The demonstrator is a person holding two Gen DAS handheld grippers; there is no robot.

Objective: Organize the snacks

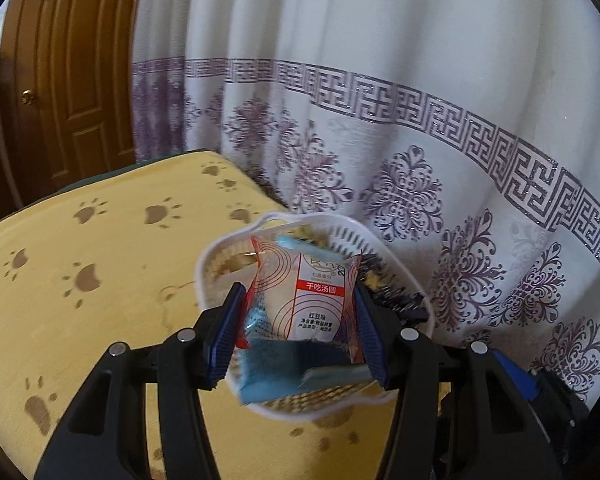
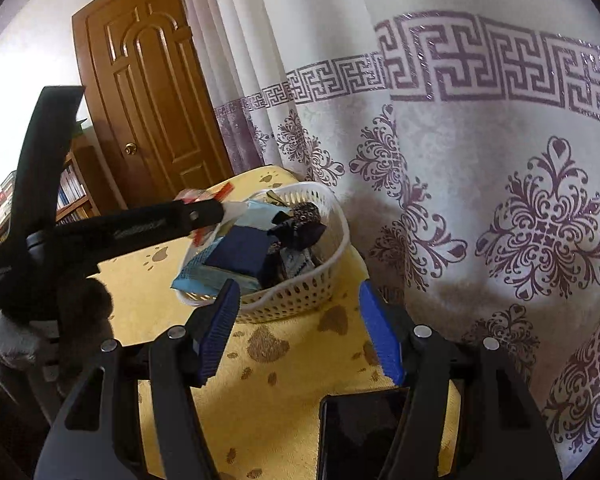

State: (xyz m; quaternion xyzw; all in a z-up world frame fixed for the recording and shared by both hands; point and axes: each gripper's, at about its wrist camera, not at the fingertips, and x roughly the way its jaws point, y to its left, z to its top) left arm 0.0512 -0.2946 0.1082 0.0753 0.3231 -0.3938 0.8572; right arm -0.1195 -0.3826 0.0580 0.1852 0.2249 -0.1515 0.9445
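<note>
My left gripper [image 1: 298, 300] is shut on a white snack packet with red edges [image 1: 300, 296] and holds it just above the white slotted basket [image 1: 404, 256]. A light blue packet [image 1: 276, 376] lies in the basket under it. In the right wrist view the basket [image 2: 296, 300] holds a light blue packet [image 2: 204, 276], a dark blue packet [image 2: 240, 256] and dark wrapped sweets [image 2: 300, 232]. The left gripper [image 2: 204, 212] reaches over the basket's left side with the packet [image 2: 204, 200]. My right gripper [image 2: 296, 332] is open and empty, in front of the basket.
The basket stands on a yellow paw-print cloth [image 1: 100, 264] at the table's right edge, against a white and purple curtain [image 1: 420, 140]. A black phone [image 2: 360, 436] lies on the cloth under my right gripper. A brown door [image 2: 152, 100] and bookshelves [image 2: 68, 196] stand behind.
</note>
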